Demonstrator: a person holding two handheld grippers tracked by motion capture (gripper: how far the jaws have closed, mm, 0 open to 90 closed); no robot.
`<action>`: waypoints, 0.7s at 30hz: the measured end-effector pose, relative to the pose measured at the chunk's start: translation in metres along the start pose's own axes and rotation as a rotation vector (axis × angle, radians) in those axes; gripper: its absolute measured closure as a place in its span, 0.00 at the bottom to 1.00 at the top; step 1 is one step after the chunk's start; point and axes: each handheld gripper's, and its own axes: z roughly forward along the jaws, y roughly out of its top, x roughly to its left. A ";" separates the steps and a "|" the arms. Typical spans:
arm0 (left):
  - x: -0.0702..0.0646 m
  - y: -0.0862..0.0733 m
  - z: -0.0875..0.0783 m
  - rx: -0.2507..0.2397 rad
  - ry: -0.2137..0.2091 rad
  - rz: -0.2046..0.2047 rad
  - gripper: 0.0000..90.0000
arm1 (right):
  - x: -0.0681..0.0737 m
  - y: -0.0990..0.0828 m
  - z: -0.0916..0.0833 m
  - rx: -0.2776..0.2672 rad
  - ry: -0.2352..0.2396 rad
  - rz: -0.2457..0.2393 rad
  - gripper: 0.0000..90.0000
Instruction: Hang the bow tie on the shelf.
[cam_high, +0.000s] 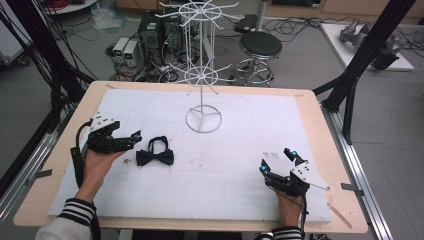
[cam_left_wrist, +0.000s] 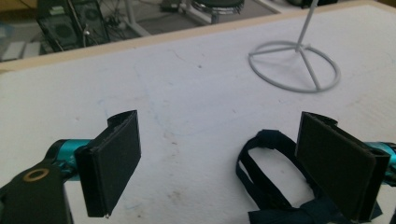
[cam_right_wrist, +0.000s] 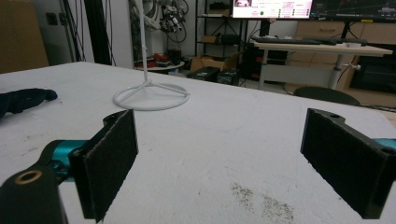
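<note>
- While the dark bow tie (cam_high: 155, 155) lies flat on the white mat (cam_high: 240, 165), the high view places the left gripper (cam_high: 134, 138) just beside it, jaws apart and pointed at its strap end. The right gripper (cam_high: 278, 161) rests well apart, near the mat's front right corner, jaws likewise spread and holding nothing. The white wire display stand (cam_high: 203, 75) is upright at the far middle of the mat, its hooks bare; judged from this layout, it is the hanging point for the tie.
- In the left gripper view, the left gripper (cam_left_wrist: 219, 163) has its two padded jaws wide open. The bow tie (cam_left_wrist: 275, 186) lies at lower right, its looped strap partly behind the right-hand jaw, not yet between the pads. The ring base of the display stand (cam_left_wrist: 294, 65) sits beyond. The open stance suits an approach to the strap; no contact can be confirmed.
- In the right gripper view, the right gripper (cam_right_wrist: 219, 158) is open over bare mat (cam_right_wrist: 224, 130) with nothing between the pads. The bow tie (cam_right_wrist: 23, 100) shows at far left, the stand base (cam_right_wrist: 152, 95) ahead. This hand appears parked, leaving the pick to the other one.
</note>
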 end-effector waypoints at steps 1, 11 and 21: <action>-0.002 0.001 0.002 0.016 -0.002 0.004 0.16 | 0.000 0.000 0.000 0.000 0.000 0.000 0.11; -0.014 0.011 0.025 0.167 -0.036 0.039 0.17 | 0.000 0.000 0.000 0.000 -0.002 0.001 0.11; -0.014 0.010 0.044 0.325 -0.038 0.050 0.23 | -0.001 0.000 0.000 -0.004 -0.003 0.002 0.11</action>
